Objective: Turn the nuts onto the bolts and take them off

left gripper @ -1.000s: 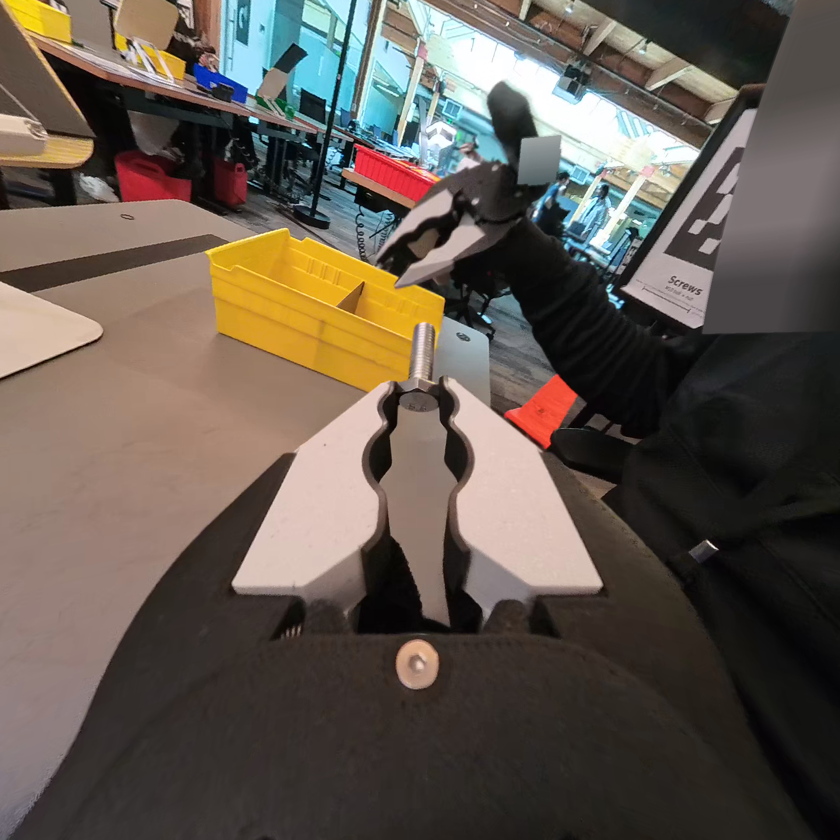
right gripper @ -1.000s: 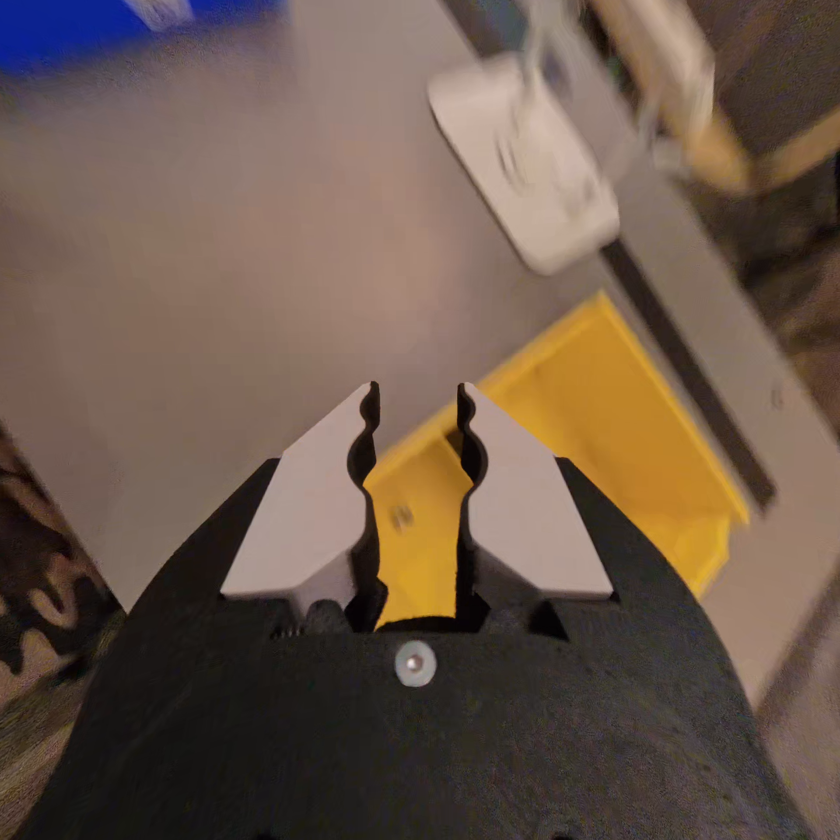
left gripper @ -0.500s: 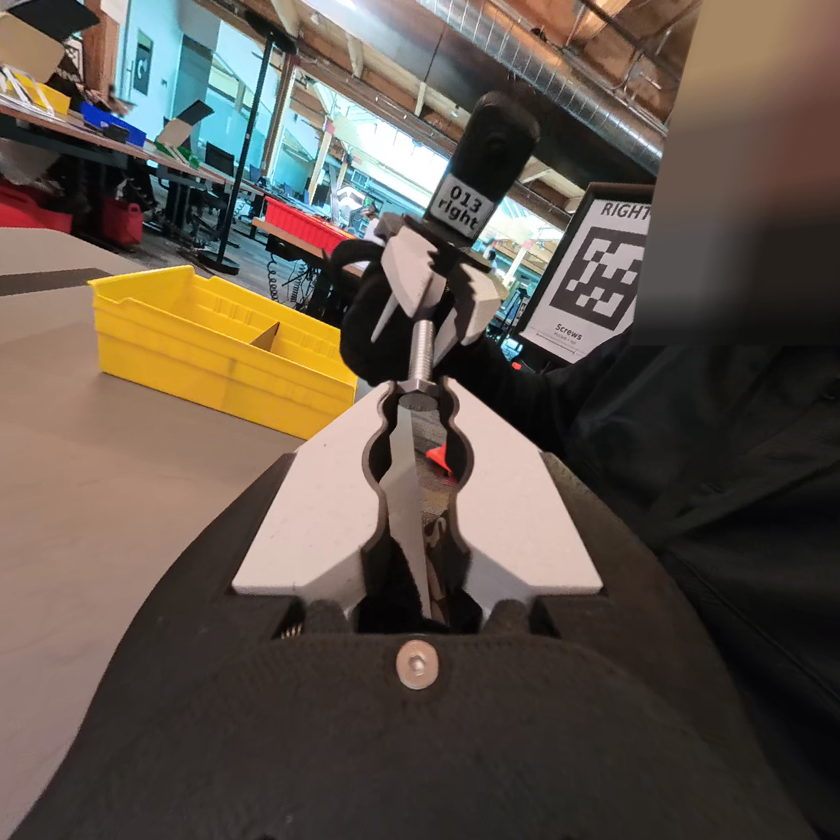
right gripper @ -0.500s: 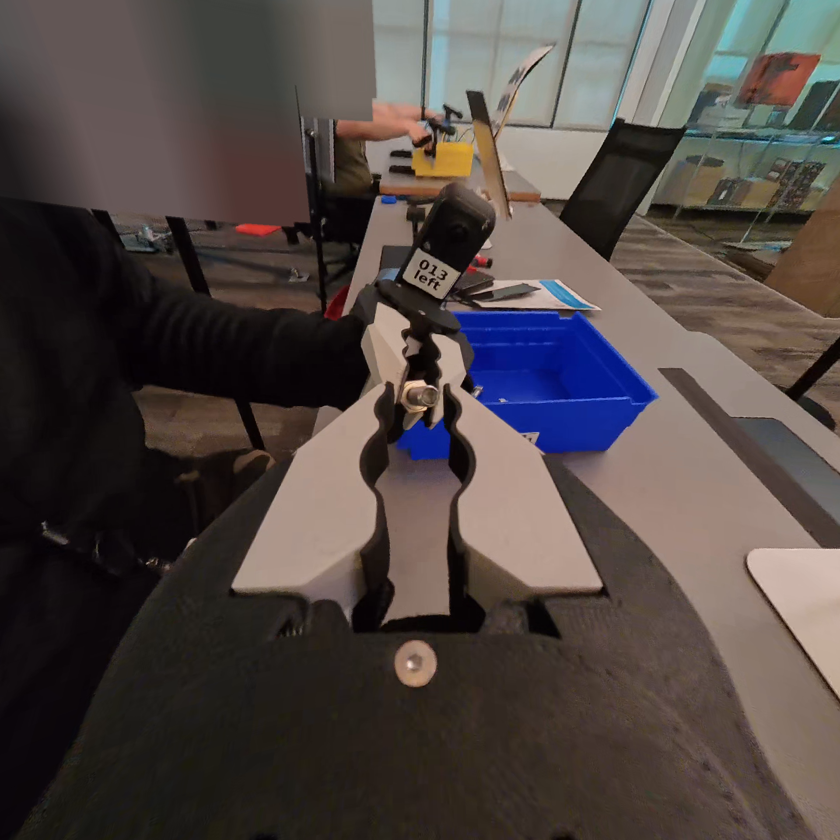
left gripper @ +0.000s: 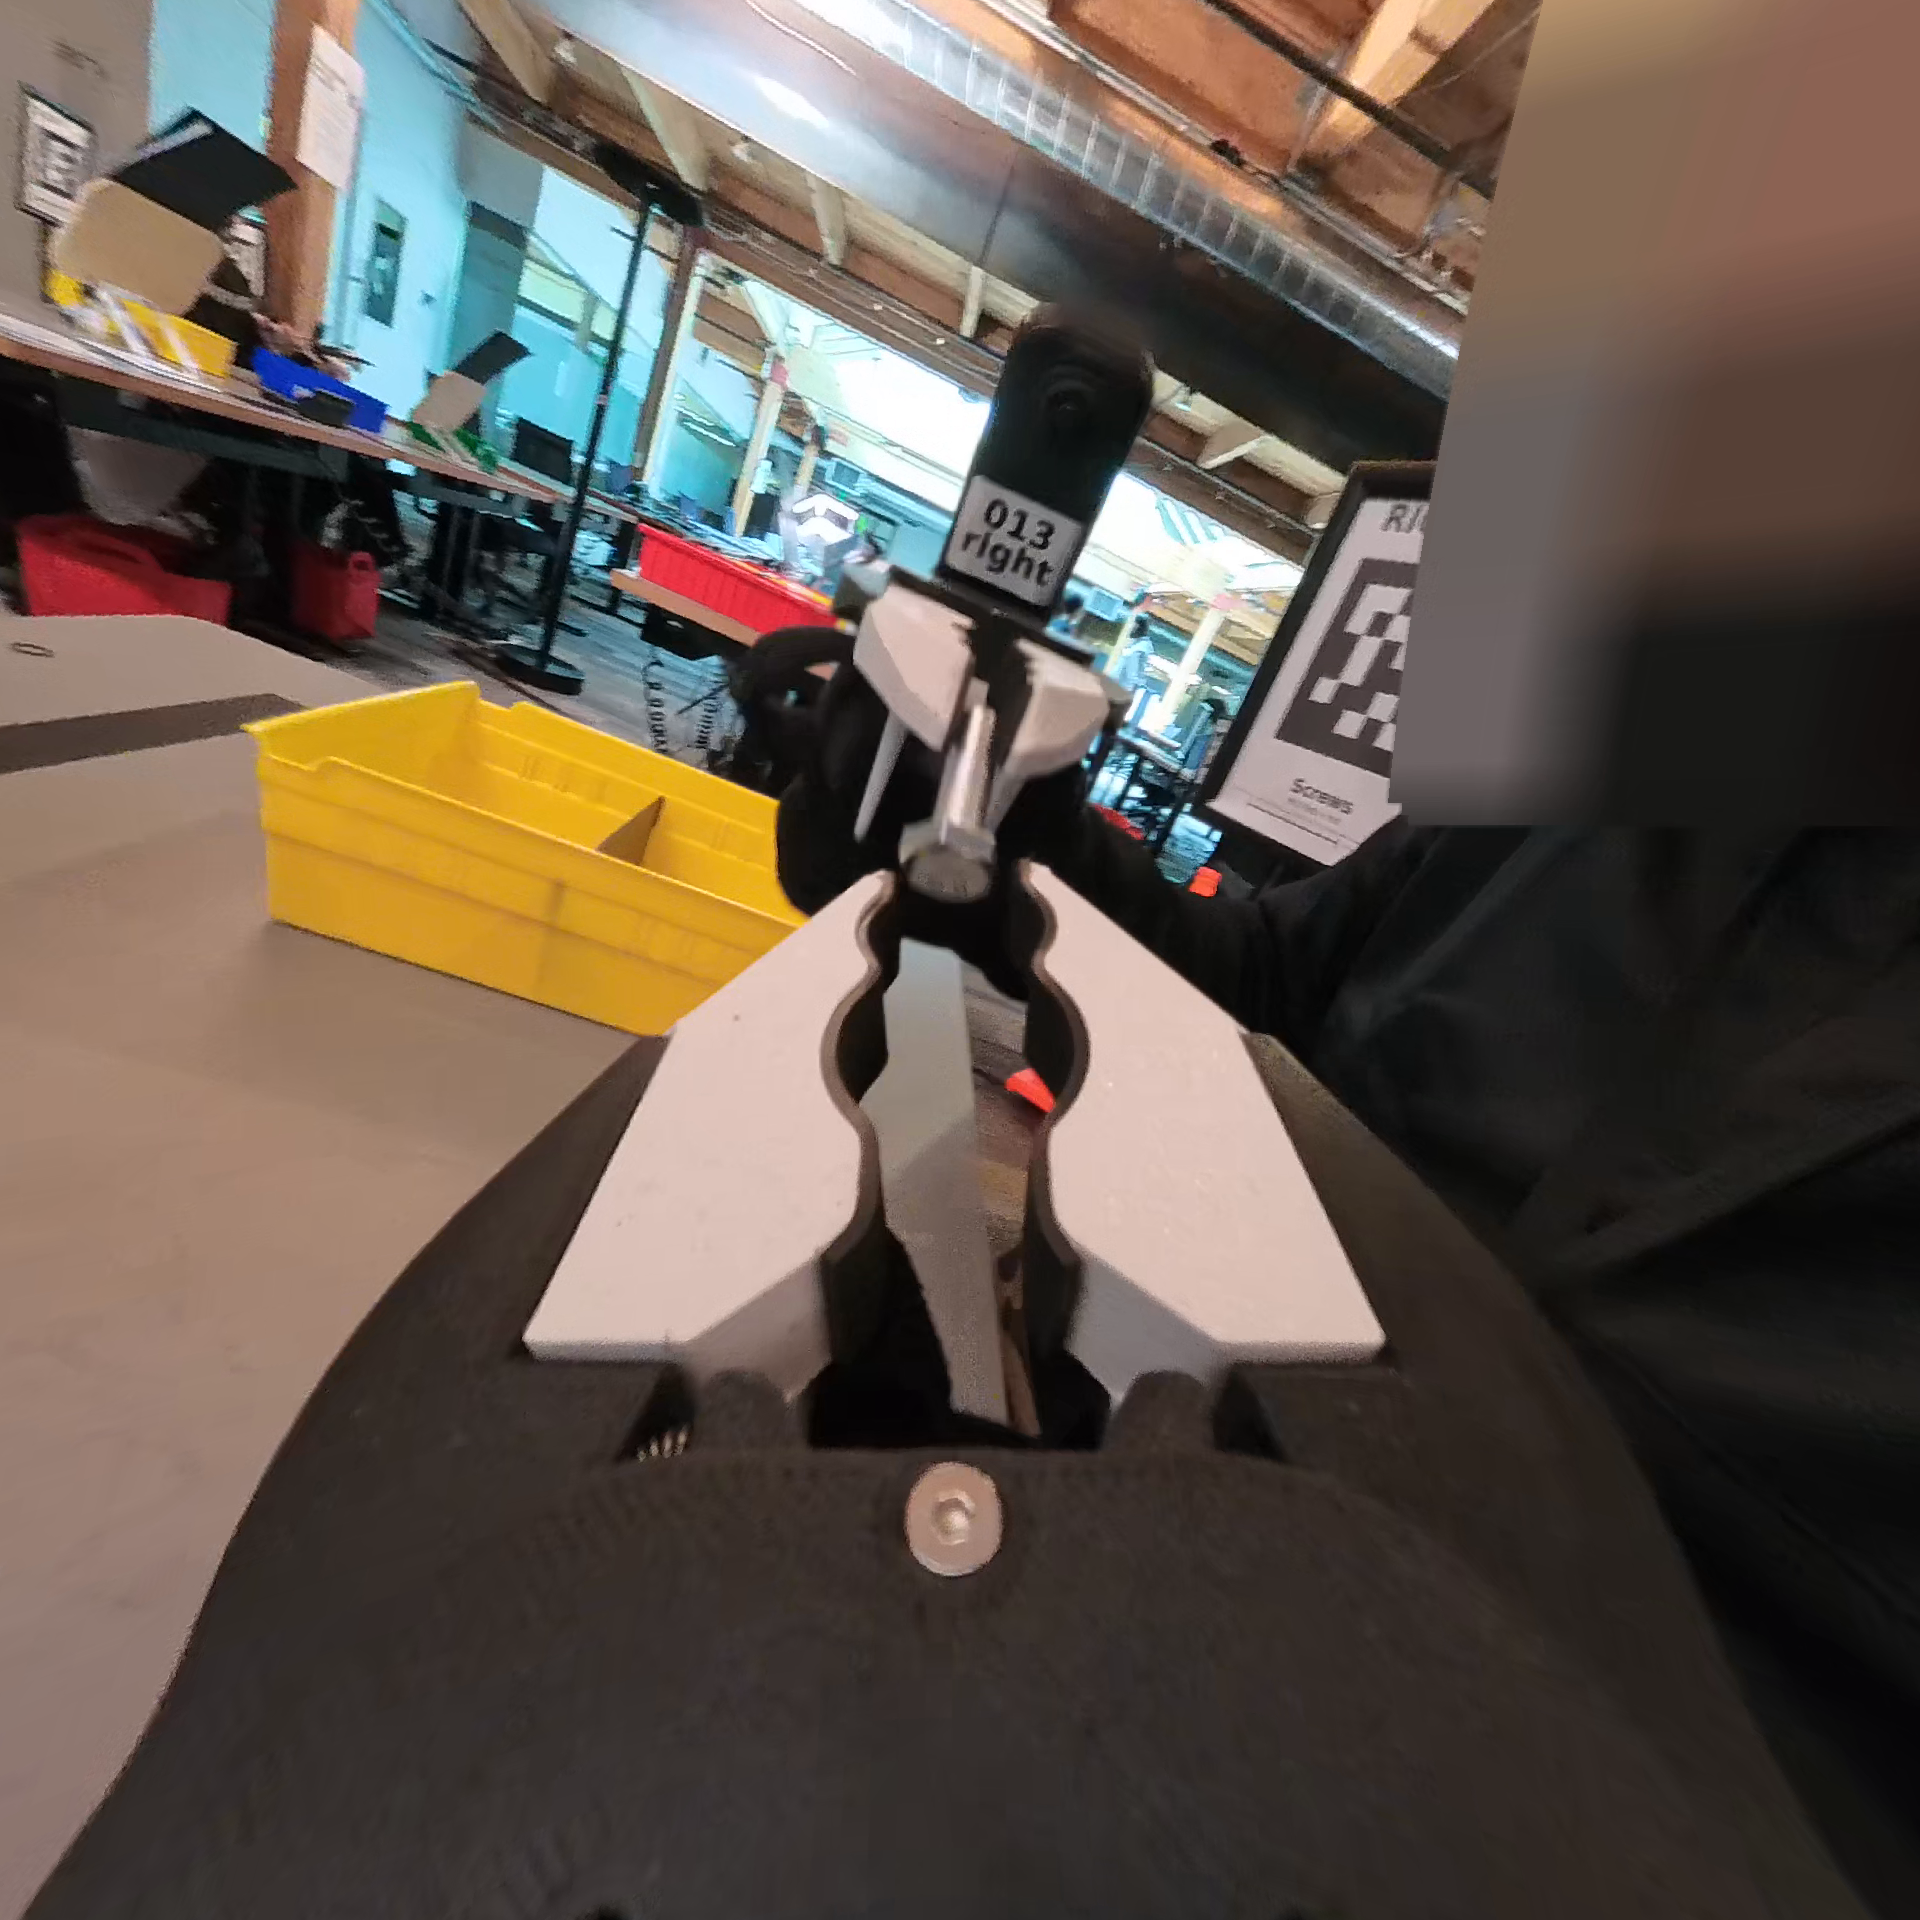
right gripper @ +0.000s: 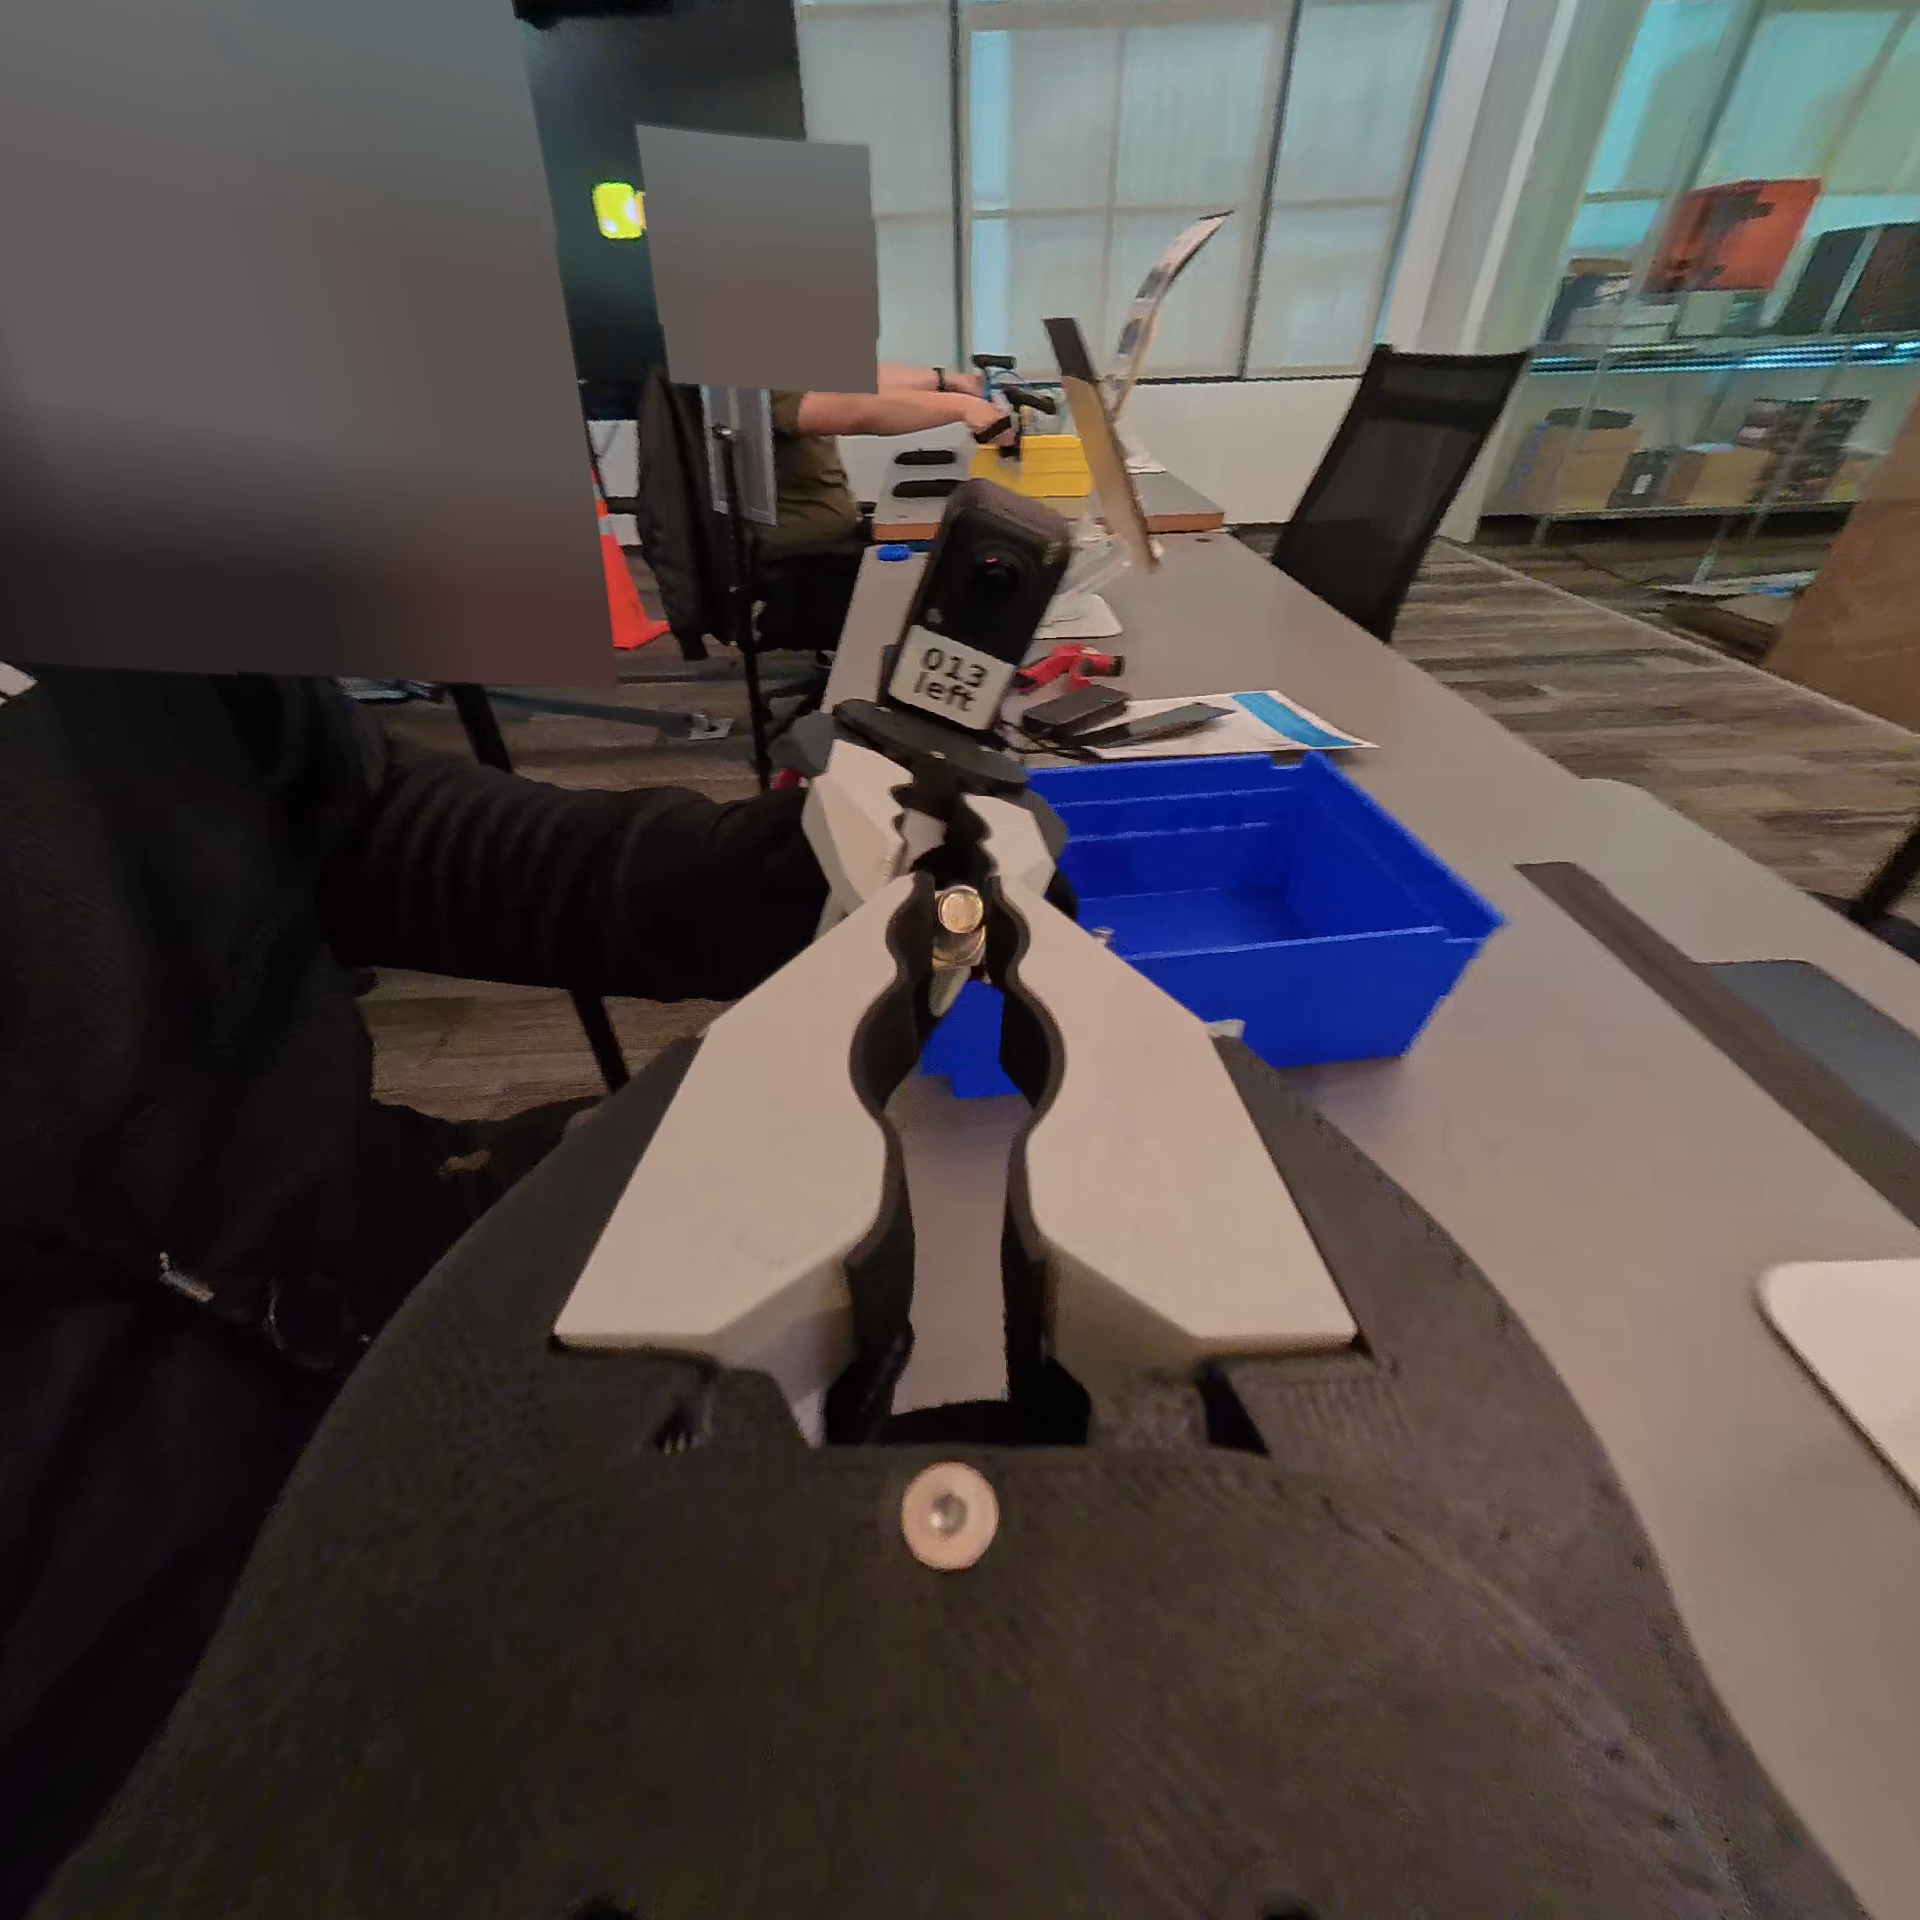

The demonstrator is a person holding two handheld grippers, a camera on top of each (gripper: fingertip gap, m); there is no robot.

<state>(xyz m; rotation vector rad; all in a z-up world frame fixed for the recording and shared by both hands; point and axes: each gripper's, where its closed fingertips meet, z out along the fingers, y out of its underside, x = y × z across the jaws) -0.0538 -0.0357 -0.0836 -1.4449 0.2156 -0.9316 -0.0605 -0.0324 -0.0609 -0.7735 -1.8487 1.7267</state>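
A steel bolt (left gripper: 971, 743) is held in the air between both grippers, above the grey table's (left gripper: 208, 1143) near edge. My left gripper (left gripper: 951, 883) is shut on the bolt's hex head at its fingertips, and the threaded shaft points away from it. My right gripper (left gripper: 951, 790) faces it, with its fingers closed around the threaded end. In the right wrist view the bolt's round tip (right gripper: 958, 912) sits between the right gripper's (right gripper: 956, 894) tips, and the left gripper (right gripper: 940, 852) is just behind. I see no nut on the shaft.
A yellow divided bin (left gripper: 468, 883) stands on the table left of the grippers. A blue bin (right gripper: 1247, 997) stands on the other side, and a white pad (right gripper: 1849, 1351) lies near it. A black-sleeved arm (right gripper: 520, 883) and a marker sign (left gripper: 1340, 675) are close by. The tips of both grippers are at nearly the same place.
My right gripper has swung from above the yellow bin to face the left one and has closed on the bolt's threaded end. The left gripper has kept hold of the bolt head.
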